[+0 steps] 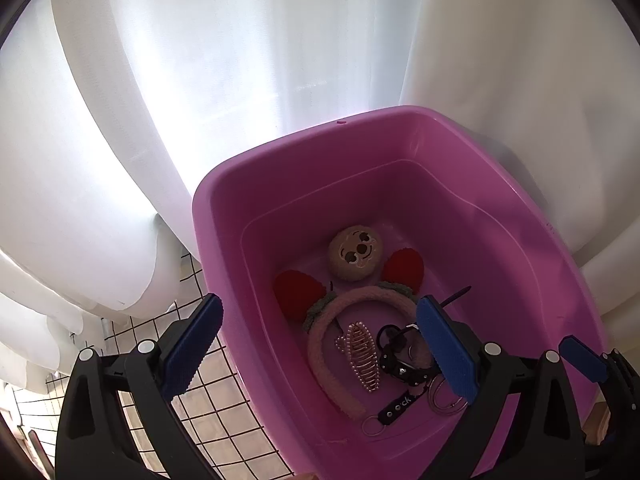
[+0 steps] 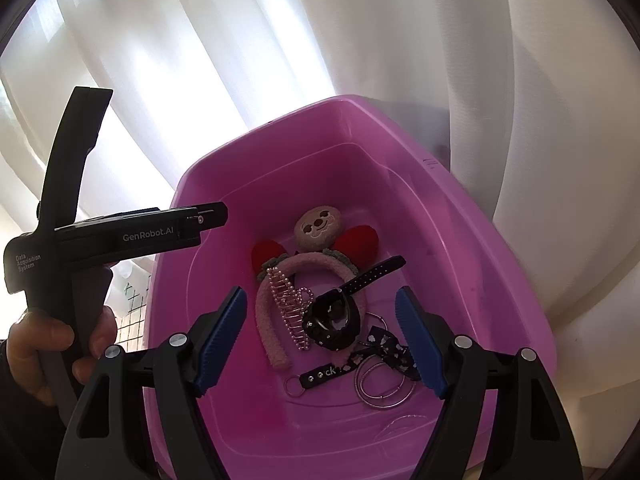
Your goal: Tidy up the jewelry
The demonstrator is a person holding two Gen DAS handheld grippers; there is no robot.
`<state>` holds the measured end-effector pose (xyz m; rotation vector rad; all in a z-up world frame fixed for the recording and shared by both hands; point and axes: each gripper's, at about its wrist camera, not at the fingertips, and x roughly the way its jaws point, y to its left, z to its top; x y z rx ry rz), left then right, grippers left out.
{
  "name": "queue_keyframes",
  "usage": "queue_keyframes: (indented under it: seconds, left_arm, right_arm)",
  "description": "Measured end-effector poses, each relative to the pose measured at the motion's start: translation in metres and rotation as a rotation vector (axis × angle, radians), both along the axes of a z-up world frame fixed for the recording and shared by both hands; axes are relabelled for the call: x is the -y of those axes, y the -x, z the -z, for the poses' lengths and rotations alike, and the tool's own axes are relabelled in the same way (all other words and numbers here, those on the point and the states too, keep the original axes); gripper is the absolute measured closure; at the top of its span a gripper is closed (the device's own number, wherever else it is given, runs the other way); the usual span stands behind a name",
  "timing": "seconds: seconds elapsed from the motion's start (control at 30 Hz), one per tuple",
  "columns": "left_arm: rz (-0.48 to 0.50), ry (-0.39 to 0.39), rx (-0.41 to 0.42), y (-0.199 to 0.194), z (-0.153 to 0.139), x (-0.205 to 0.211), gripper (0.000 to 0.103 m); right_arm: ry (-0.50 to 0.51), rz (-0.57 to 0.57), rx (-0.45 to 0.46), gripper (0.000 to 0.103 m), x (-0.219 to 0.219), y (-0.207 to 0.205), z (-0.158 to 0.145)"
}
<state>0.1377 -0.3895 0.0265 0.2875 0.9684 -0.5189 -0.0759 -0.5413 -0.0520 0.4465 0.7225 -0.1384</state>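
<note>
A pink plastic tub (image 1: pixel 224 216) (image 2: pixel 460 208) holds the jewelry: a fuzzy pink headband with a plush face and red ears (image 1: pixel 356 254) (image 2: pixel 318 226), a pearl claw clip (image 1: pixel 362 356) (image 2: pixel 290 300), a black watch (image 1: pixel 400 360) (image 2: pixel 332 320), a black keychain strap (image 1: pixel 394 406) (image 2: pixel 320 374), silver hoops (image 2: pixel 380 384) and a dotted black bow (image 2: pixel 386 346). My left gripper (image 1: pixel 320 354) is open and empty, its left finger outside the tub's left wall. My right gripper (image 2: pixel 322 342) is open and empty above the watch.
White curtains (image 1: pixel 200 80) hang behind the tub. A grid-patterned surface (image 1: pixel 208 392) lies under and left of the tub. In the right wrist view, the left gripper's black body (image 2: pixel 120 236) and the hand holding it (image 2: pixel 44 340) sit at the left.
</note>
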Motion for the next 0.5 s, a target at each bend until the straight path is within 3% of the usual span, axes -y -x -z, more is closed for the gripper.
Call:
queue_keyframes:
  seconds: [0.5]
  left_arm:
    - [-0.015,0.024,-0.002,-0.0018,-0.0043,-0.0044,0.007]
  right_arm:
    - [0.005,-0.022,-0.003,0.03,-0.0037,-0.0001,-0.0021]
